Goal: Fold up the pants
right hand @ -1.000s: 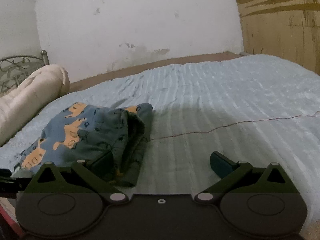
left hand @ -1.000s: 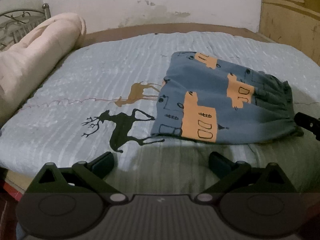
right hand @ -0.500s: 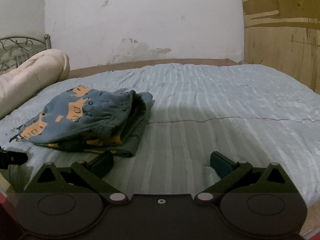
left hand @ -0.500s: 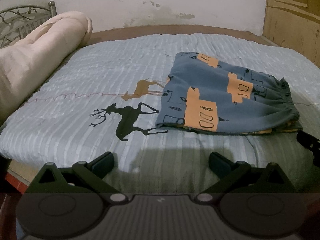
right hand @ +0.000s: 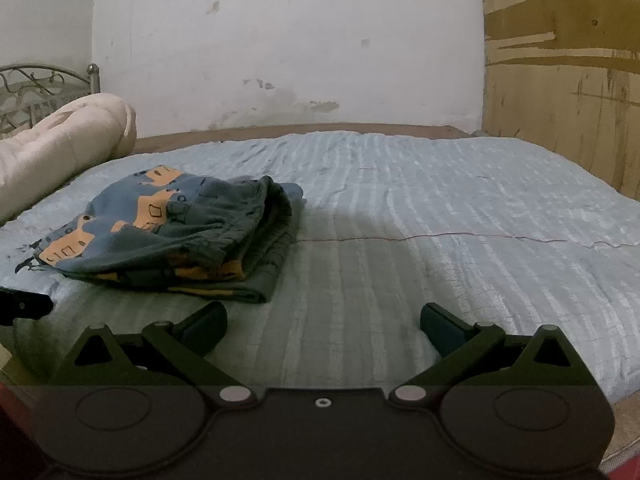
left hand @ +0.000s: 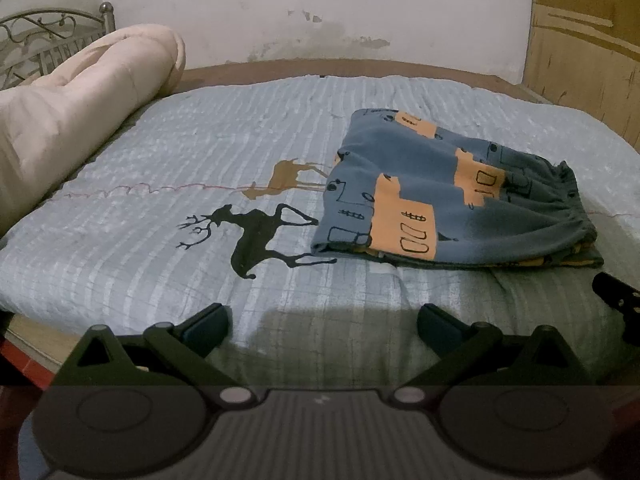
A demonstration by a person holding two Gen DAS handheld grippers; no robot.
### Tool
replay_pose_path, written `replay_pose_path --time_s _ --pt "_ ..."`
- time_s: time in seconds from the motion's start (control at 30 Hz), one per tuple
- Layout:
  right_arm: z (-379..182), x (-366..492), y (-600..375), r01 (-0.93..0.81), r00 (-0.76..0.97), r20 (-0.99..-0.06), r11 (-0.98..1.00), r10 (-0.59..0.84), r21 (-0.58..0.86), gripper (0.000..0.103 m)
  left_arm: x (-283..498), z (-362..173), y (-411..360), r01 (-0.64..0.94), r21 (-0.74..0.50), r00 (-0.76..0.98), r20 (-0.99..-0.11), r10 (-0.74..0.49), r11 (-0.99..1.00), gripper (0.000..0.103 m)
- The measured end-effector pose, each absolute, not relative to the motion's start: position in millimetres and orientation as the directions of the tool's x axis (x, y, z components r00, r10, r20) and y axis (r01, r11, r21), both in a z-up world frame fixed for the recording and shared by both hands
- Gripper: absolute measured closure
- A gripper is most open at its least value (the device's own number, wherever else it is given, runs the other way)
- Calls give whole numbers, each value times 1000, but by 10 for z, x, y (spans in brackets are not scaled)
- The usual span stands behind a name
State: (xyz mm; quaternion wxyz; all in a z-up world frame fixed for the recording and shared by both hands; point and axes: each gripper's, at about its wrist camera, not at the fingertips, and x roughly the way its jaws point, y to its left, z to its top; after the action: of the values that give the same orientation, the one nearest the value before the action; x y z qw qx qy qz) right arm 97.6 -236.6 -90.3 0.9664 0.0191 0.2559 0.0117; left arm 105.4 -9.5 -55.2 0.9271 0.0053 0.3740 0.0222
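The blue pants with orange prints (left hand: 448,196) lie folded in a compact stack on the light blue bedspread (left hand: 200,248), waistband to the right. In the right wrist view the pants (right hand: 172,232) sit at the left. My left gripper (left hand: 322,320) is open and empty, near the bed's front edge, short of the pants. My right gripper (right hand: 322,320) is open and empty, to the right of the stack; its tip shows in the left wrist view (left hand: 616,296).
A rolled beige quilt (left hand: 80,112) lies along the bed's left side before a metal headboard (left hand: 44,36). A wooden panel (right hand: 560,80) stands at the right. A white wall (right hand: 280,40) is behind. Deer prints (left hand: 256,240) mark the bedspread.
Both grippers have pulled back from the folded pants toward the bed's front edge and risen a little. The pants lie still.
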Motion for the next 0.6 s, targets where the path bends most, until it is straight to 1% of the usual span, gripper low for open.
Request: replay_pose_path --time_s 0.17,0.3,0.37,0.47,0.6 --pt "-895 984 -2365 -13 866 -499 999 30 38 1 1053 -555 -96 -37 24 722 -691 43 999 1" --pt "-851 1001 -2395 -28 857 -513 998 52 54 1 1078 -504 -67 -29 8 706 -708 26 1000 1" --pt "-803 1017 -2469 -38 851 -518 994 84 98 1 1102 -464 -41 -23 -5 691 -722 13 1000 1" --pt "-716 1039 -2623 -38 850 -509 979 137 200 1 1132 -403 -12 -12 -11 674 -739 0 1000 1" --pt "-559 1114 -2758 3 874 -470 966 122 258 1 1183 -284 47 0 13 692 -722 9 1000 1"
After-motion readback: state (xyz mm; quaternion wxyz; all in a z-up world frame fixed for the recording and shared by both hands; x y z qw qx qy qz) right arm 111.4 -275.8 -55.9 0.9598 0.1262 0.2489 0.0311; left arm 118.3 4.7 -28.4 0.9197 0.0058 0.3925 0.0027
